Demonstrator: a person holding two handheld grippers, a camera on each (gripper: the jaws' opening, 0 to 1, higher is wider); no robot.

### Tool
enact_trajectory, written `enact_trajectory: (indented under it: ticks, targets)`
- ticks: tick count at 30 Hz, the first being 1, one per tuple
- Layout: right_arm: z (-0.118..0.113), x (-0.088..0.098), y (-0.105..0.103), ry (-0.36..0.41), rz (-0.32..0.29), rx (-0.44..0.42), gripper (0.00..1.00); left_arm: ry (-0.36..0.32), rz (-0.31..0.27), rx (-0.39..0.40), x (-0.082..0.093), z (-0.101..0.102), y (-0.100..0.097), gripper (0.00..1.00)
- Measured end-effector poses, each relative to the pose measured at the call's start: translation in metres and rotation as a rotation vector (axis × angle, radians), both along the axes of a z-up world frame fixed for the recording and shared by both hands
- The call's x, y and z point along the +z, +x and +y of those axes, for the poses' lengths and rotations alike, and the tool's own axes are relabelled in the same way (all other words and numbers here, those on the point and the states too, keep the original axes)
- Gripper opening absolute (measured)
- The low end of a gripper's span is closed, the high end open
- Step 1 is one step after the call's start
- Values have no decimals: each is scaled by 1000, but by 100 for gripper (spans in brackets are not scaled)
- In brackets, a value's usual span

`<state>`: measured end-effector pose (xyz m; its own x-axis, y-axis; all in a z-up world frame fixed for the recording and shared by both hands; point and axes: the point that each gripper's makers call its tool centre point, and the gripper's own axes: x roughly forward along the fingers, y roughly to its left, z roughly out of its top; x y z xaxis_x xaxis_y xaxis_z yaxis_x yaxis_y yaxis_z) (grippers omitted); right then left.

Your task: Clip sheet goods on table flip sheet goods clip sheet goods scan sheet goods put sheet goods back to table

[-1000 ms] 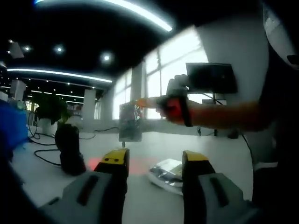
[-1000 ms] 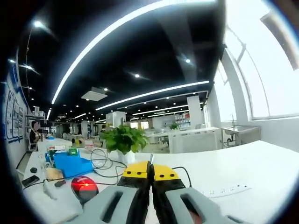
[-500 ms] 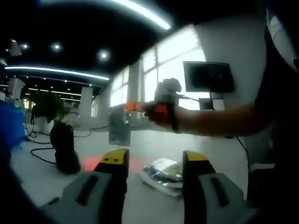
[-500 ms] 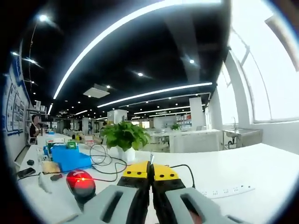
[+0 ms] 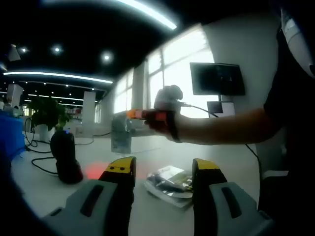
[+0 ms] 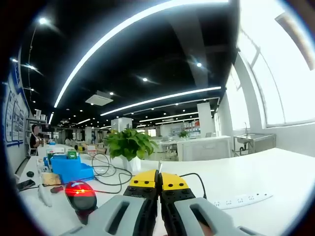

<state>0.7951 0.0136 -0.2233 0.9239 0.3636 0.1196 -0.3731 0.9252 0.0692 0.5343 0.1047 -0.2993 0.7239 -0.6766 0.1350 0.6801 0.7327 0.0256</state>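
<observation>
In the left gripper view my left gripper (image 5: 162, 169) stands open above the white table (image 5: 231, 162), nothing between its yellow-tipped jaws. Just beyond it lies a pile of silvery sheet goods (image 5: 170, 179). The right gripper (image 5: 135, 114), held by a hand, comes in from the right and holds a silvery sheet packet (image 5: 120, 138) hanging upright in the air. A black scanner (image 5: 64, 157) stands at the left, casting a red glow on the table. In the right gripper view my right gripper (image 6: 158, 181) is shut on the sheet's thin edge (image 6: 158, 168); the scanner (image 6: 80, 195) glows red at lower left.
A potted plant (image 6: 130, 145), a blue box (image 6: 69, 167) and looped cables (image 6: 106, 172) sit behind the scanner. A white power strip (image 6: 241, 200) lies on the table at the right. A dark monitor (image 5: 216, 79) stands by the window.
The right gripper has carried the hanging sheet packet leftward, closer to the scanner. My left gripper stays open and nearly still.
</observation>
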Motion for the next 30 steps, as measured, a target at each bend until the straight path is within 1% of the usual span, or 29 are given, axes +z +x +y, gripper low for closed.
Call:
enact_trajectory:
  ticks: [4,6,11,14,16,18,19,21,22,24,26,27,30]
  targets:
    - [2,-2,-2,-6,3,5,0,10,7,12,-2,3,6,38]
    - [1,0,-5,-3,0,13,0,6,3,23,0,5,9,38]
    - [-2,21,-15,-14,-13,63,0,2,-1,15,2,3,15,38]
    - [-6,32,-19,-55,-33,91,0,1,4,-5,4,-3,17,38]
    - [-9,38,-22,-68,-34,109,0,7,12,-18,2,-7,17,38]
    - [-12,42,-25,-89,-38,136,0,-4,32,-26,-2,-9,19,38]
    - [-12,43,-27,-110,-42,152,0,-4,46,-29,-6,-10,20,38]
    - [-13,42,-30,-153,-50,178,0,21,71,-32,-16,-13,21,38]
    - [-14,41,-30,-171,-50,196,0,28,75,-31,-17,-14,22,38]
    - [-17,37,-31,-198,-60,220,0,39,68,-37,-15,-16,19,38]
    - [-22,35,-30,-201,-45,230,0,44,57,-37,-12,-18,18,39]
    - [-23,33,-31,-202,-43,238,0,46,56,-38,-11,-20,18,39]
    - [-28,32,-33,-237,-55,255,0,57,52,-48,-14,-27,18,40]
